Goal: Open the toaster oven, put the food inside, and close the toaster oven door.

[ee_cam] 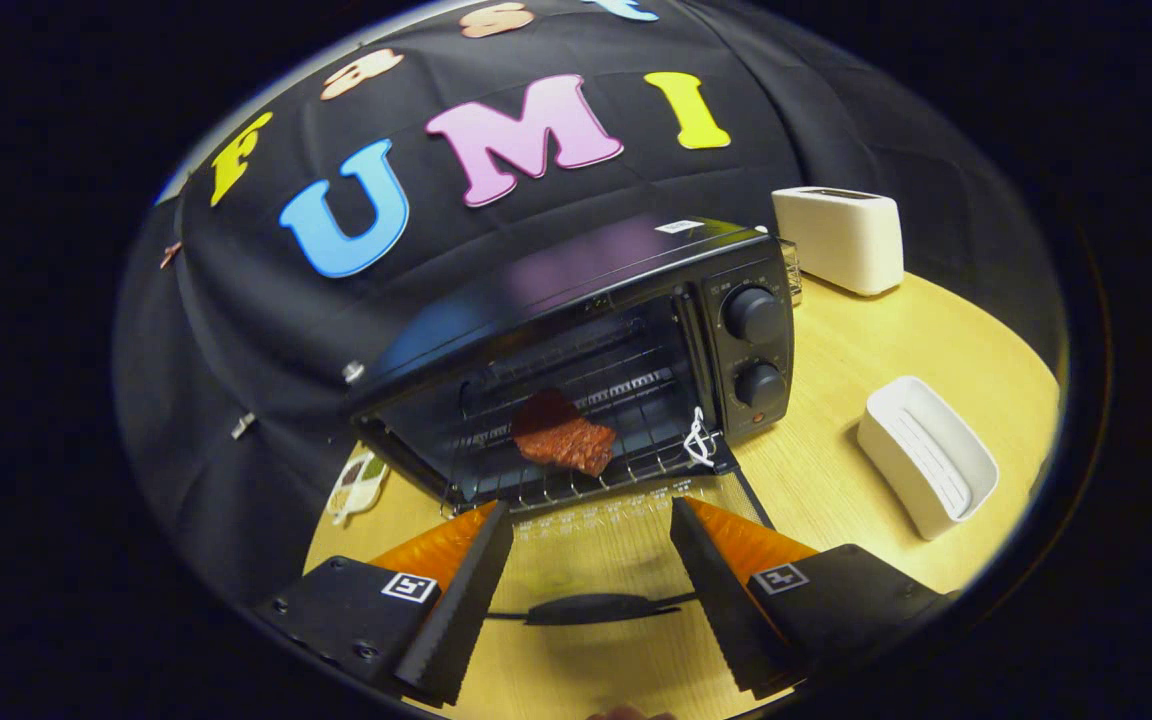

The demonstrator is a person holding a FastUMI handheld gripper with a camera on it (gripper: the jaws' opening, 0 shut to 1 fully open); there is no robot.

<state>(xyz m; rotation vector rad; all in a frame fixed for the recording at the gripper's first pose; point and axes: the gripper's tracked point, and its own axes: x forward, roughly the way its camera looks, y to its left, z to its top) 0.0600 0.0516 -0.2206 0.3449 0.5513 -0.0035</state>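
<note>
A black toaster oven (pixel 636 300) stands on the wooden table with its glass door (pixel 616 560) swung down flat toward me. The door's dark handle (pixel 591 608) lies between my fingers, lower than their tips. A reddish-brown piece of food (pixel 564 440) rests on the wire rack (pixel 586 470) inside the oven, just beyond the fingertips. My gripper (pixel 591 510) is open above the lowered door, with nothing between its fingers. Two round knobs (pixel 754 315) sit on the oven's right panel.
A white toaster (pixel 841 240) stands behind the oven to the right. A white rectangular dish (pixel 926 455) lies on the table (pixel 866 360) right of the oven. A small patterned plate (pixel 356 485) peeks out at the oven's left.
</note>
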